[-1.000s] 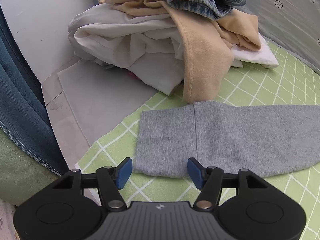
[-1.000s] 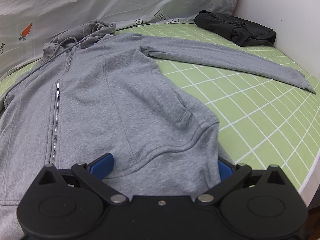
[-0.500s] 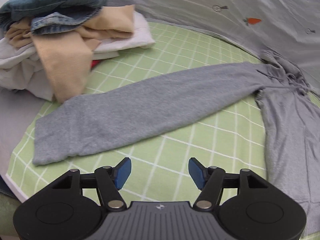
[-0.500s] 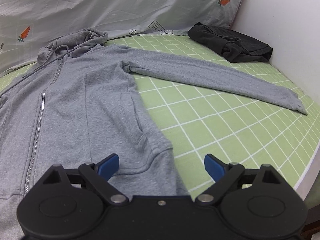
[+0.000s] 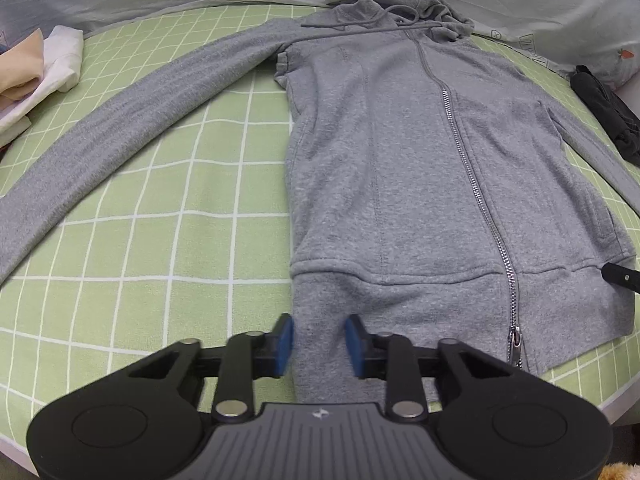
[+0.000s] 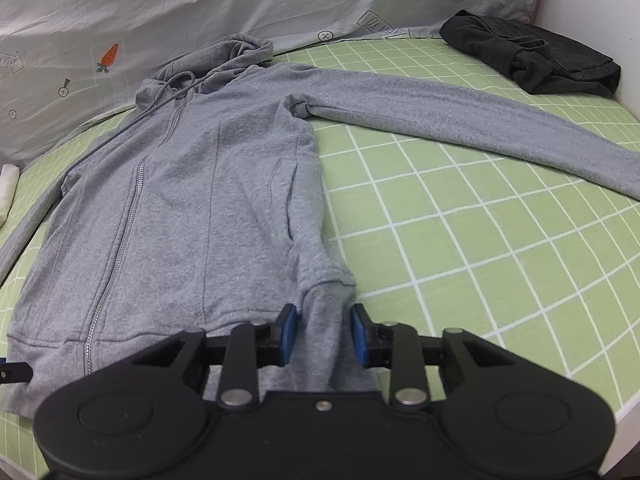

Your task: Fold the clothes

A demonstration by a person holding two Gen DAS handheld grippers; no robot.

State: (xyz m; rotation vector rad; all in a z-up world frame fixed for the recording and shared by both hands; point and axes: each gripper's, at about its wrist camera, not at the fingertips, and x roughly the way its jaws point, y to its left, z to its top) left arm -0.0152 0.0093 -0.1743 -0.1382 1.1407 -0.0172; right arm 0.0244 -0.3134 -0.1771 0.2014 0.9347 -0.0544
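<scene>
So in the last second both grippers have swung off the sides and come down on the bottom hem of the grey hoodie (image 5: 420, 168). A second ago the left gripper (image 5: 319, 340) was looking at the sleeve cuff next to the pile of clothes (image 5: 36, 68), jaws wide apart; now it sits at the hem's left corner, jaws narrowed with the ribbed band between the blue pads, though I can't tell if they're fully biting yet. Same story on the right: the right gripper (image 6: 323, 334) had its jaws spread wide over the other hem corner, and now they've closed in on a bunched fold of hem, which looks pinched. The hoodie itself lies flat, zipped, face up on the green checked bed (image 6: 480, 240), hood up at 12 o'clock against the grey sheet (image 6: 280, 0), sleeves stretched out toward 9 and 3. A dark garment (image 6: 532, 56) sits at about 2 o'clock in the right view, well apart. My read: spreading is done, and this two-corner grab sets up the first fold, probably hem up toward the hood.
</scene>
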